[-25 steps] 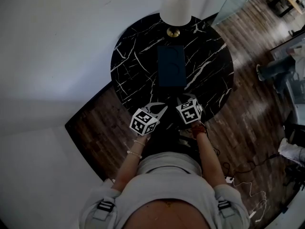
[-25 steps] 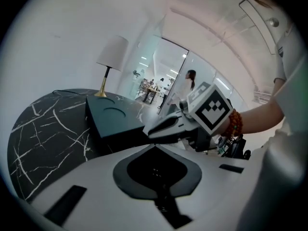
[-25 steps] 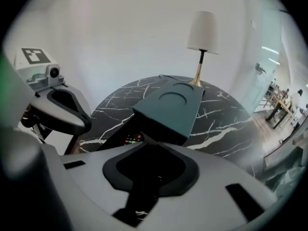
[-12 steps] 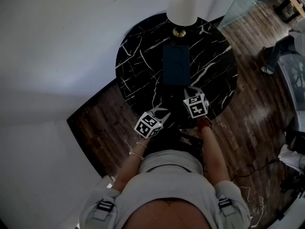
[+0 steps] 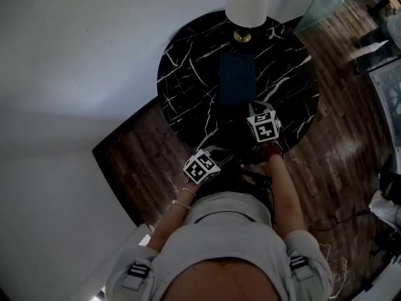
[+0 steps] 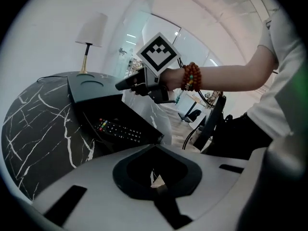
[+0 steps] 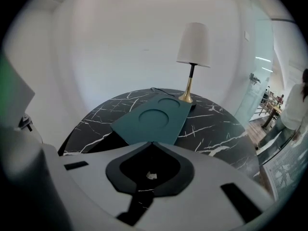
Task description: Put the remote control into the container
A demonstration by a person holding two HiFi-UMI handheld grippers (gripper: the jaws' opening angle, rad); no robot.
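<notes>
Stands over a round black marble worktop (image 5: pixel 188 74) with a gripper in each hand, bent on getting the remote control (image 6: pixel 118 129) into the teal container (image 5: pixel 237 80). Reaches the right gripper (image 6: pixel 119 86) forward over the near end of the container, fingers pressed together and pinching nothing. Seems, judging by that shut, pointed pose, to be readying a nudge rather than a grasp. Holds the left gripper (image 5: pixel 218 153) lower and nearer the body, at the worktop's near edge, fingers likewise pressed together and empty, probably to give the right hand working room.

Shows the remote control already resting, buttons up, on a dark lower level at the container's near end, beneath the height of the lid with its two round recesses. Cannot tell a pulled-out drawer from an open tray there. Places the remote, in the left gripper view, just below the right fingers, near but apart, and well ahead of the left fingers, with open space between.

Sets the container lengthwise down the middle of the worktop, its far end near a white-shaded lamp (image 7: pixel 193 44) on a brass stem, presumably for easy reach from the standing side. Suggests a task close to done, with only the closing of the container, if a drawer, possibly left.
</notes>
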